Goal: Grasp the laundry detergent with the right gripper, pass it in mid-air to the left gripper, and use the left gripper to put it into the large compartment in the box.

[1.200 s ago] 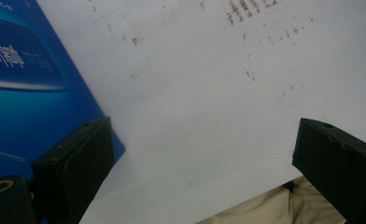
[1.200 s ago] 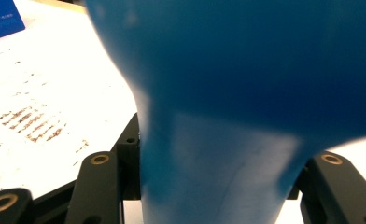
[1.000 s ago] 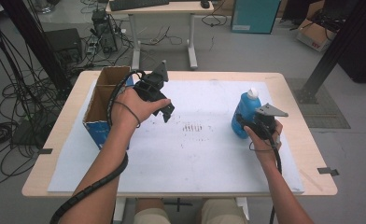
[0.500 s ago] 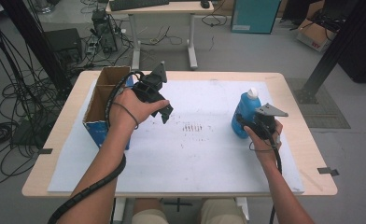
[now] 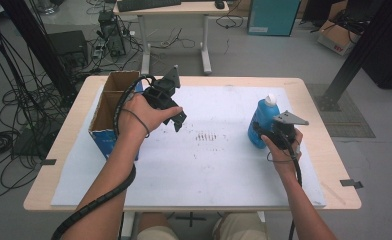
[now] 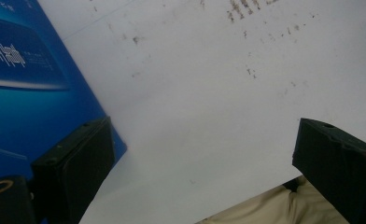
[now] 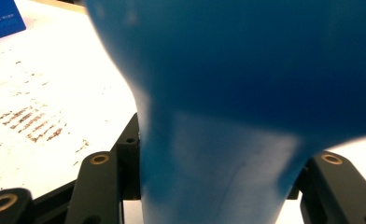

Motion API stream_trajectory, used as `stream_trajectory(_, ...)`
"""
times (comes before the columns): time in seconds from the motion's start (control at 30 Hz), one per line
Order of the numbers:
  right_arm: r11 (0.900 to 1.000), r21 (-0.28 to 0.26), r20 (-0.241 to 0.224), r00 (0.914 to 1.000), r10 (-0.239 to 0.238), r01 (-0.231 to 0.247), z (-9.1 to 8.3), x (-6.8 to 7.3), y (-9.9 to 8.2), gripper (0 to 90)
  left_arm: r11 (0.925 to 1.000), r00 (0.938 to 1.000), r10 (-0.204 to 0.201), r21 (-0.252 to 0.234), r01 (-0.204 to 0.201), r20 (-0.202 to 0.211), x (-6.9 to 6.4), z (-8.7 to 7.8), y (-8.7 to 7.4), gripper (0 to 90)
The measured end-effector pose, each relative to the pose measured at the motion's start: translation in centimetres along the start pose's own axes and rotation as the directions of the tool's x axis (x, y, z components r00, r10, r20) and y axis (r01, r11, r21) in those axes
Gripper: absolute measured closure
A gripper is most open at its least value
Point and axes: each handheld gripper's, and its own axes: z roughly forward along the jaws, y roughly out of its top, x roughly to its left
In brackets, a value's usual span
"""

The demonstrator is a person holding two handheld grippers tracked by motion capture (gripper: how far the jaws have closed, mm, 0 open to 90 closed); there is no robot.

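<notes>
Where the right gripper (image 5: 264, 131) meets the blue bottle (image 5: 261, 122) at the right of the white sheet (image 5: 224, 165), its jaws are seen pressed against the bottle's waist, one on either side, in the right gripper view (image 7: 209, 186). The bottle stands upright, a white cap (image 5: 270, 99) on top. The left gripper (image 5: 176, 119) is held above the sheet near its left side with jaws spread wide and nothing between them (image 6: 200, 158). Just beside it, an open cardboard box (image 5: 109, 112) with blue outer sides is set at the table's (image 5: 329, 150) left edge. Faint brown marks (image 5: 206, 136) are printed on the sheet between the two grippers.
</notes>
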Motion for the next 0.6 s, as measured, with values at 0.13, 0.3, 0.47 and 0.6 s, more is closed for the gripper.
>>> stream_trajectory(0.13,1.0,0.001,-0.001,1.0,0.0,0.0,0.01,-0.01,0.01,44.0,1.0,1.0,0.0,-0.002,0.0,0.008,-0.02,-0.02,0.06,6.2)
stream_trajectory(0.3,1.0,-0.001,0.0,1.0,0.0,0.0,0.01,-0.01,0.0,44.0,1.0,1.0,-0.003,-0.009,0.003,0.008,-0.08,-0.11,0.21,6.2)
stream_trajectory(0.47,1.0,-0.001,0.0,1.0,0.0,0.0,0.0,0.0,-0.01,44.0,0.9999,0.9999,0.005,-0.011,-0.005,0.012,-0.15,-0.14,0.32,6.2)
stream_trajectory(0.6,1.0,-0.001,0.0,1.0,0.0,0.0,0.01,-0.01,0.0,44.0,0.9999,0.9999,0.009,-0.013,-0.008,0.013,-0.14,-0.09,0.43,6.2)
